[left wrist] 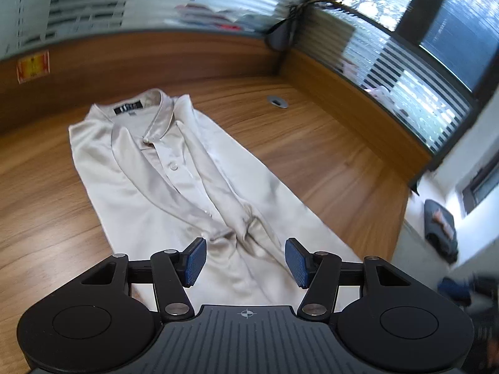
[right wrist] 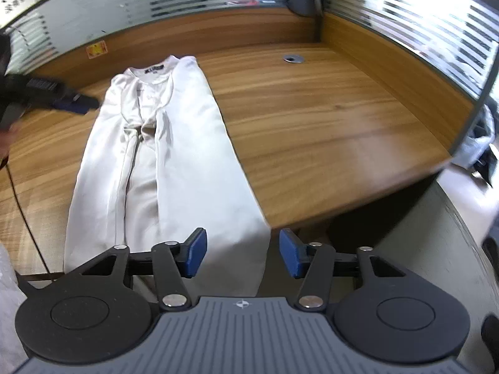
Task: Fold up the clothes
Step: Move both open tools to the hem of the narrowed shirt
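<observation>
Sleeves tucked in, both tongs empty over the hem end

We had the cream satin button-up shirt point(left wrist: 174, 168) lying flat and lengthwise on the wood-grain surface point(left wrist: 312, 155), collar at the far end and both sleeves folded over the front, probably so the body could be doubled up next. Our left tongs point(left wrist: 246, 260) hovered wide apart above the sleeve cuffs, gripping nothing. Our right tongs point(right wrist: 242, 252) were wide too, low by the hem's right corner at the surface edge.
</observation>
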Tool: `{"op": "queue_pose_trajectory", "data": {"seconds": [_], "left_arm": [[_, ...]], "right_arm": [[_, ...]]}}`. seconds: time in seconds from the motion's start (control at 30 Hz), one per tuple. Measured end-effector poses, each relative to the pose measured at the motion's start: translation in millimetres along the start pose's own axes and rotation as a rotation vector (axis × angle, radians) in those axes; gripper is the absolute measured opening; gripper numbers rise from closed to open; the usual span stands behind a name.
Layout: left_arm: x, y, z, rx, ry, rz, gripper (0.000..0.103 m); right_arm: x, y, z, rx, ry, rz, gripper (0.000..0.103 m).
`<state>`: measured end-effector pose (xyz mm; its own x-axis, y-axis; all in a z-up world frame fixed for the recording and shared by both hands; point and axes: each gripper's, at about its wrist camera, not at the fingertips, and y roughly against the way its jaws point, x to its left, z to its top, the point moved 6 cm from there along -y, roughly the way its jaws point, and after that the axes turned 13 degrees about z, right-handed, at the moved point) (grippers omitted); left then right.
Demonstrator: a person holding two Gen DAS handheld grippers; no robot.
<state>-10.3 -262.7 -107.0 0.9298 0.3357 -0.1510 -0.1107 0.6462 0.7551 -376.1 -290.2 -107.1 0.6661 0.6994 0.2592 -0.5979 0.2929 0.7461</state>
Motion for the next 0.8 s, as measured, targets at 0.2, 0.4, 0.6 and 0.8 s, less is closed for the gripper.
{"op": "queue_pose_trajectory", "data": {"seconds": [0.2,0.4,0.6,0.8], "left_arm": [[-7,36,-40,-0.03,0.063,0.055,0.065],[-27,67,-98,-0.029,0.171,0.148,0.065],[-62,85,-167,0.004,0.214,0.193,0.066],[-82,73,-231,0.036,0.218,0.267,0.072]], "right_arm": [[-33,-12,5,0.07,0.121,0.162,0.058],[-52,-32,-12,0.178,0.264,0.345,0.06],[-65,-55,-36,0.286,0.389,0.5,0.062],[-77,-85,-45,0.315,0.44,0.55,0.066]]}}
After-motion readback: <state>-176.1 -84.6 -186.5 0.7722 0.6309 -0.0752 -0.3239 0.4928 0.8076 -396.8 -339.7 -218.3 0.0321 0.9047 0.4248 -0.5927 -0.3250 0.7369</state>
